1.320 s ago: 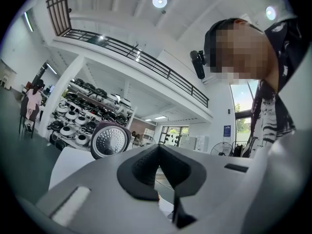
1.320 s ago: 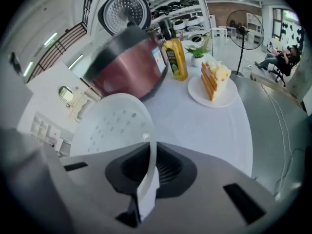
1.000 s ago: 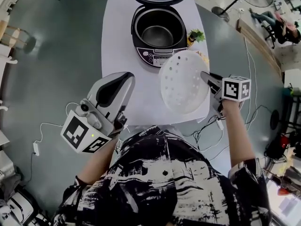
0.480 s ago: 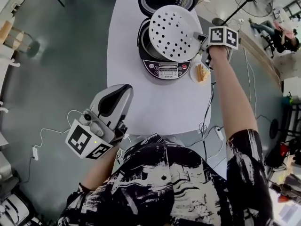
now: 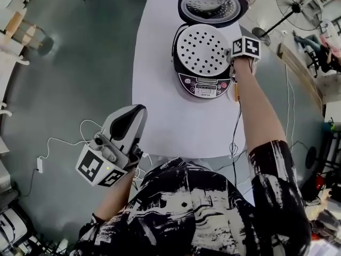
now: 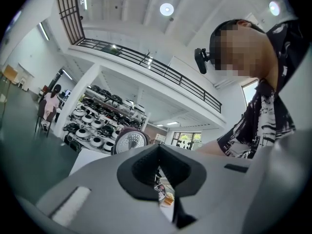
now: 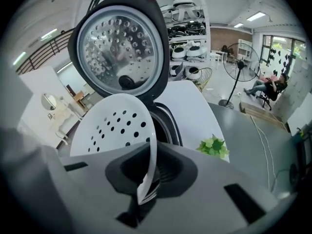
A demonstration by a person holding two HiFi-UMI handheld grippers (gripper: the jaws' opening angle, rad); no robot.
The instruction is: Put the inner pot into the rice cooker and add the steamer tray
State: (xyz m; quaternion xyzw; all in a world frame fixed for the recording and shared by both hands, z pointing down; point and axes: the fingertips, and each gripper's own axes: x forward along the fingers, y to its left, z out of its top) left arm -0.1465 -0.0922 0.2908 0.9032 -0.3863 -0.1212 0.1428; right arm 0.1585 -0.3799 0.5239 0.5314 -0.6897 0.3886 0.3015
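The rice cooker (image 5: pixel 205 84) stands at the far end of the white table (image 5: pixel 160 100) with its lid (image 5: pixel 213 4) swung up. The white perforated steamer tray (image 5: pixel 201 49) lies level across the cooker's opening and hides the inner pot beneath. My right gripper (image 5: pixel 230 57) is shut on the tray's right rim. In the right gripper view the tray (image 7: pixel 117 126) rises tilted out of my right gripper (image 7: pixel 146 179), in front of the lid (image 7: pixel 119 57). My left gripper (image 5: pixel 125 124) hangs off the table's near left corner, shut and empty, and my left gripper (image 6: pixel 163 179) points level toward the cooker's lid (image 6: pixel 130 141).
A small green plant (image 7: pixel 213 146) and a dish of yellow food (image 5: pixel 236 91) sit just right of the cooker. Cables (image 5: pixel 58 143) trail on the grey floor at the left. A standing fan (image 5: pixel 290 4) is off to the right.
My right gripper has carried the steamer tray from the table's near right side out over the cooker's opening and levelled it. The left gripper has drifted a little.
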